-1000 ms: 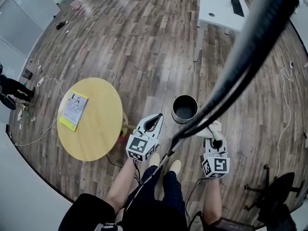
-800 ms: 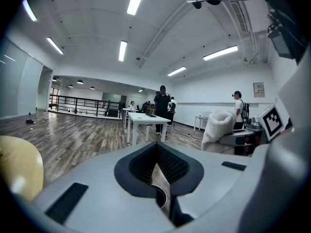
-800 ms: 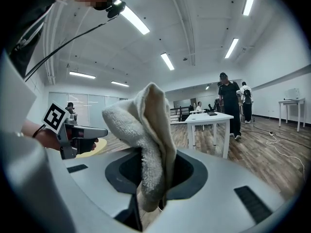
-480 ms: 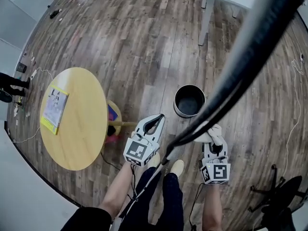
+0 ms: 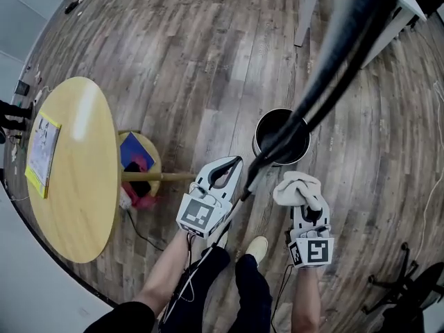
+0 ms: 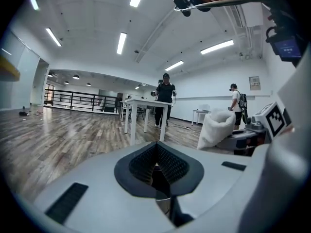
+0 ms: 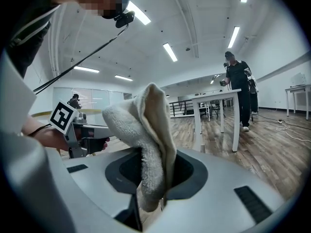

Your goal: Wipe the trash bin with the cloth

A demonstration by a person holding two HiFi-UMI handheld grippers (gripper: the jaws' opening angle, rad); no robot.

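Our right gripper (image 5: 300,197) pinches the cloth (image 5: 296,187) and our left gripper (image 5: 236,161) is closed on nothing, so we should lower the cloth to the trash bin's (image 5: 259,141) near rim and press it flat.

Bare floor (image 5: 208,61) rings the trash bin (image 5: 274,129); a dark cable (image 5: 340,61) crosses above it.

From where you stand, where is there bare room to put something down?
The round yellow table is mostly bare; only a booklet lies at its far-left edge. The wood floor beyond the trash bin is open too. Close in it is crowded: left gripper, right gripper shut on the cloth, and the bin.
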